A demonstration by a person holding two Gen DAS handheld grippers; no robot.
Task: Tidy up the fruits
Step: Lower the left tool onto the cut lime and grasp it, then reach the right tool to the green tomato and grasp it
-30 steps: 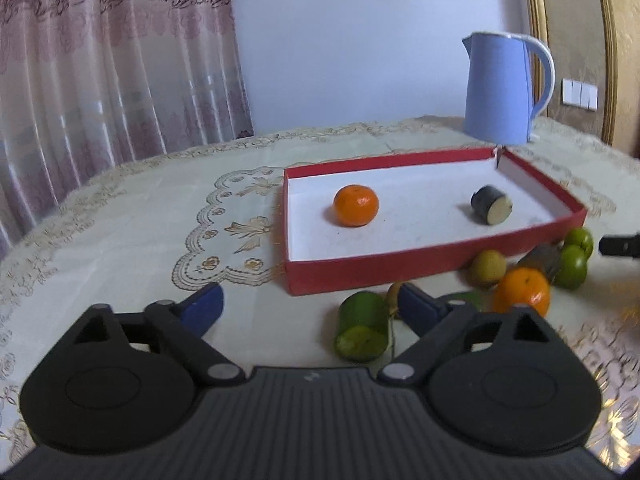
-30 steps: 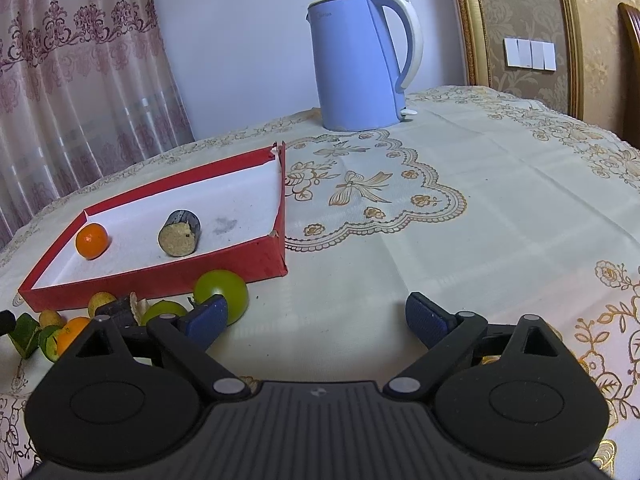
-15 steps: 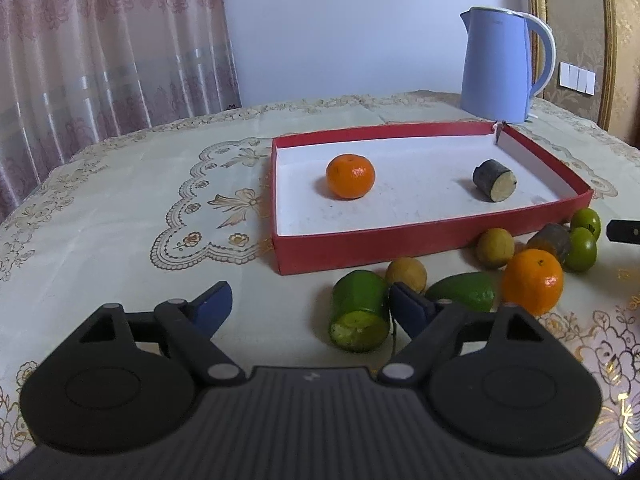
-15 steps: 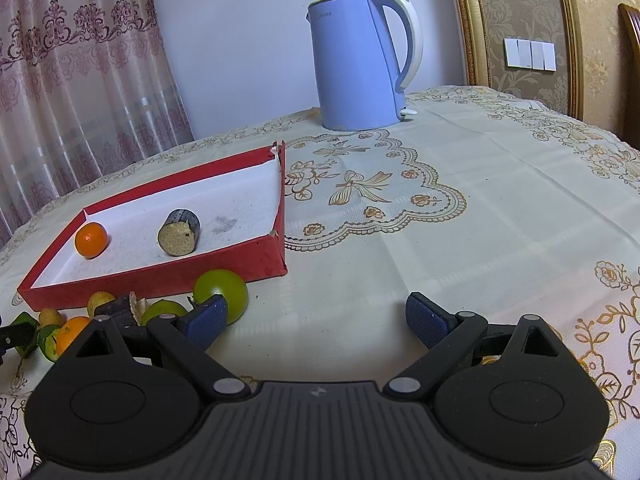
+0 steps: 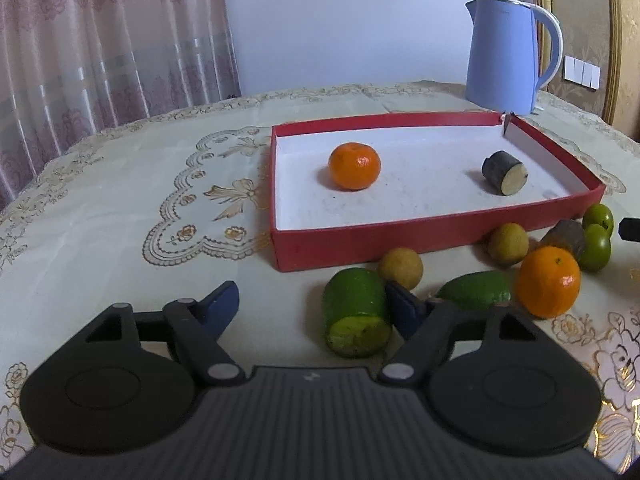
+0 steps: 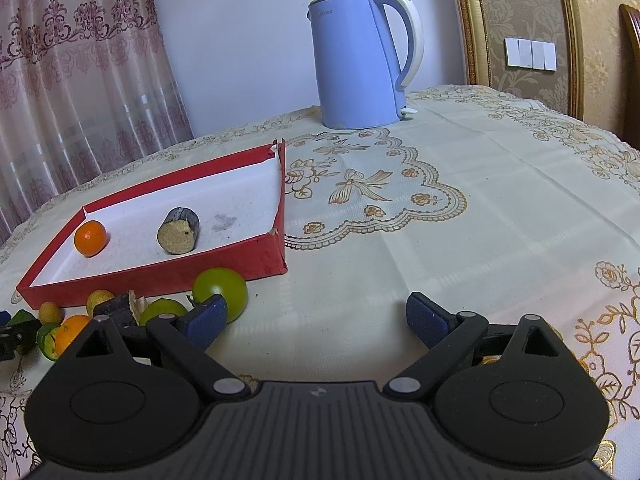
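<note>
Cream embroidered cloth covers the round bench (image 5: 120,208), with pink patterned curtains (image 5: 100,40) behind it and a pale blue electric kettle (image 6: 360,60) standing near the far edge.

A shallow red cardboard tray with a white floor (image 5: 400,240) lies on the cloth. Inside it sit a small orange mandarin (image 5: 354,166) and a dark-skinned cut cylinder with a pale face (image 5: 504,172), well apart from each other.

The left tool (image 5: 316,304) is spread wide and holds nothing. Its right blue pad lies just beside a green cut cucumber-like chunk (image 5: 356,312), which lies outside the spread, right of that pad; whether they touch cannot be told. Behind that pad are a small tan round fruit (image 5: 401,268) and a green oval fruit (image 5: 474,290), partly hidden by the tool's linkage. Further right lie a loose orange mandarin (image 5: 549,280), a second tan fruit (image 5: 508,243), a dark stub (image 5: 568,236) and two small green round fruits (image 5: 598,232), all in front of the tray wall.

The right tool (image 6: 316,318) is likewise spread wide and empty, over bare cloth. Its left pad overlaps a green round fruit (image 6: 220,290); contact is unclear. At the left edge of the right wrist view the remaining loose fruit is crowded and partly cut off.
</note>
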